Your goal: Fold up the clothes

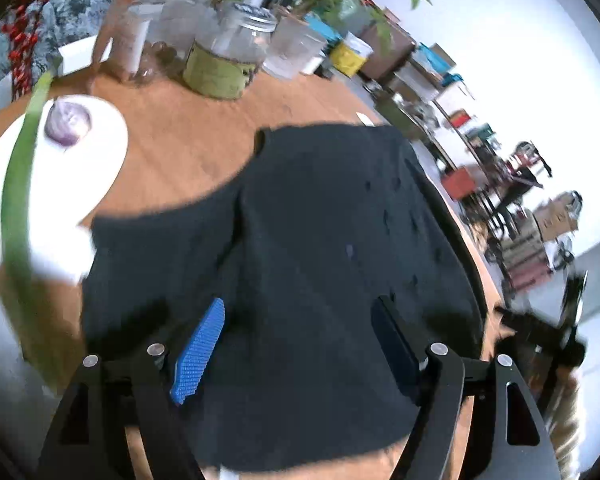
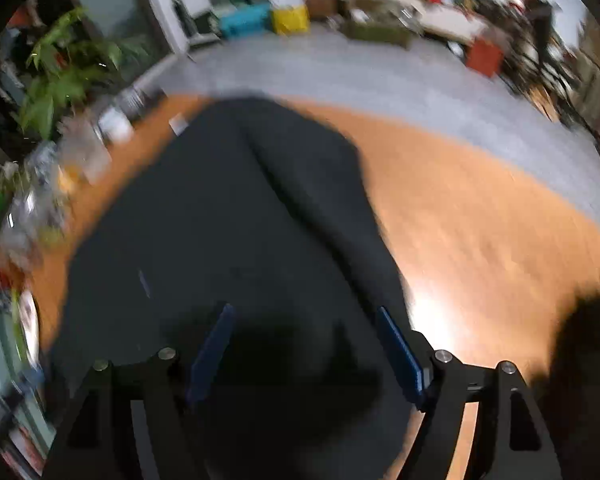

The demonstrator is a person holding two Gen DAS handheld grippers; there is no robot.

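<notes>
Both tools stand with their jaws wide apart above a dark navy, soft cloth garment (image 1: 320, 248) that lies spread on the orange-brown wooden worktop (image 1: 188, 140). Beneath the left tool (image 1: 300, 344), whose one finger shows a ribbed blue pad (image 1: 198, 354) and the other a dark one, nothing is gripped; the cloth lies under and ahead of the gap, free of both pads. A fold line runs away from this tool up the garment, and a small collar-like notch sits at the far edge. Ahead and to the left of it lies a flat white round plate (image 1: 100, 148) bearing a halved purple onion (image 1: 68, 124) and a long green stalk (image 1: 18, 184); beyond the cloth stand a clear glass jar with an olive-green label (image 1: 228, 56) and other clear containers, with leafy green plants behind. Under the right tool (image 2: 306, 346), likewise holding nothing, the same garment fills the space below and ahead, a raised crease running from between the pads toward the far worktop edge. Bare worktop spreads to the right of this tool; the view is motion-blurred.
</notes>
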